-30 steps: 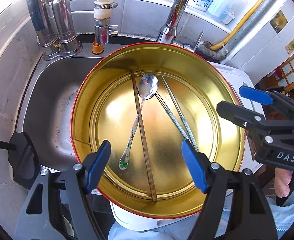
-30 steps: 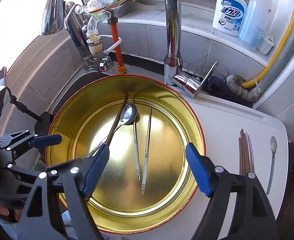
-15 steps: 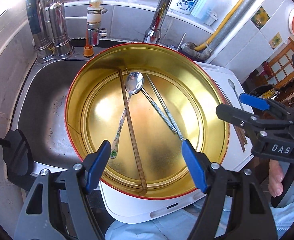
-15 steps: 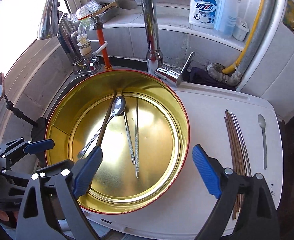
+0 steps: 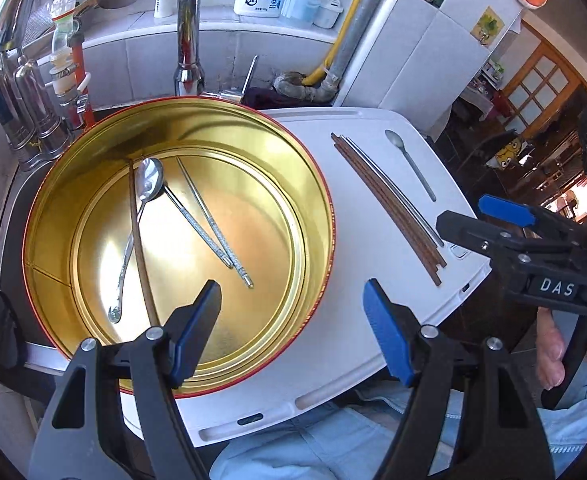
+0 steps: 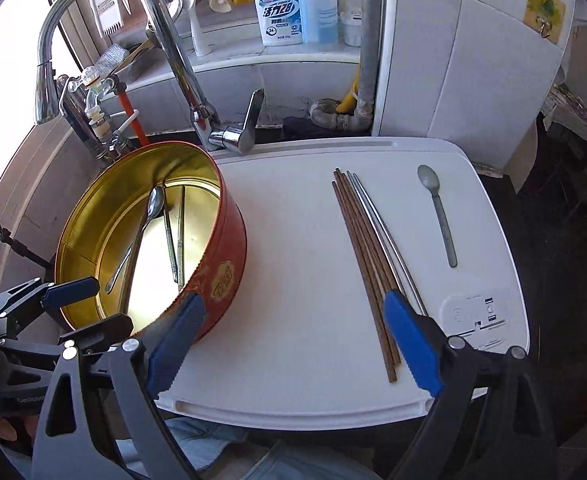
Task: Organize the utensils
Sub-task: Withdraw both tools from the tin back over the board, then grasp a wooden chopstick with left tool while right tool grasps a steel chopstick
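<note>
A round tin, gold inside and red outside, stands at the left end of a white board. In it lie a metal spoon, one wooden chopstick and two metal chopsticks. On the board lie several wooden chopsticks, metal chopsticks and a grey spoon. My left gripper hangs open and empty over the tin's near right rim. My right gripper stands wide open and empty above the board's near edge, its right finger over the chopstick ends.
A chrome faucet arches behind the tin, with a soap bottle on the ledge. The sink lies left of the tin. A hand grips the right gripper's handle. Past the board's right edge the floor drops away.
Both grippers have moved right, so the tin has slid left in both views and the chopsticks and grey spoon on the board have come into view. The right jaws have widened.
</note>
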`<control>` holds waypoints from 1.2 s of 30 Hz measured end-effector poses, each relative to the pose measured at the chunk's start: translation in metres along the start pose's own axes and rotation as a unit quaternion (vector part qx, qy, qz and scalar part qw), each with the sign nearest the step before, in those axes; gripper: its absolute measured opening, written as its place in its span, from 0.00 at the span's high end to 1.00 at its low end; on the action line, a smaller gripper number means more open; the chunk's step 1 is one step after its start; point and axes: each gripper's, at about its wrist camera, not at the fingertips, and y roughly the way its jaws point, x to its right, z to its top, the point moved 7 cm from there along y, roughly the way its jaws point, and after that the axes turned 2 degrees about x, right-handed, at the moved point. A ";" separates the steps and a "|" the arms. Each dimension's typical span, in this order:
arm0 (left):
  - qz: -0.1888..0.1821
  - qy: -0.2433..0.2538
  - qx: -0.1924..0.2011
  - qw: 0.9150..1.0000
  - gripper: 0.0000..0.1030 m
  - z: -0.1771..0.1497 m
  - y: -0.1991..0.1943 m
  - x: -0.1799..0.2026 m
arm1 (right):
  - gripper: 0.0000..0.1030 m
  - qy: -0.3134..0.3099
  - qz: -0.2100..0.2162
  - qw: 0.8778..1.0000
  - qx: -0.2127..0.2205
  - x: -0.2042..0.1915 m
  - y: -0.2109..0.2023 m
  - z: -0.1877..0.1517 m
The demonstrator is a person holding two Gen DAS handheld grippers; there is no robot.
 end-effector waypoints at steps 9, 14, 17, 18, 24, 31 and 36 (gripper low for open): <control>0.021 -0.081 -0.030 0.996 0.30 -0.010 0.053 0.096 | 0.11 -0.039 0.029 0.999 0.006 0.114 -0.010 -0.005; 0.017 -0.112 -0.043 0.993 0.30 -0.020 0.056 0.116 | 0.11 -0.039 0.045 0.998 -0.019 0.141 -0.005 0.000; 0.027 -0.112 -0.046 0.992 0.30 -0.021 0.056 0.111 | 0.11 -0.048 0.046 0.998 -0.012 0.142 -0.002 0.006; 0.029 -0.110 -0.049 0.992 0.30 -0.021 0.058 0.108 | 0.11 -0.044 0.045 0.998 -0.009 0.143 0.000 0.008; 0.005 -0.103 -0.052 0.993 0.30 -0.011 0.075 0.100 | 0.11 -0.036 0.040 0.998 -0.036 0.140 0.018 0.009; 0.015 -0.059 -0.083 0.995 0.30 0.000 0.119 0.100 | 0.11 -0.027 0.034 0.997 -0.059 0.141 0.052 0.010; 0.009 -0.046 -0.069 0.997 0.30 0.028 0.138 0.098 | 0.31 -0.026 0.032 0.995 -0.086 0.143 0.075 0.003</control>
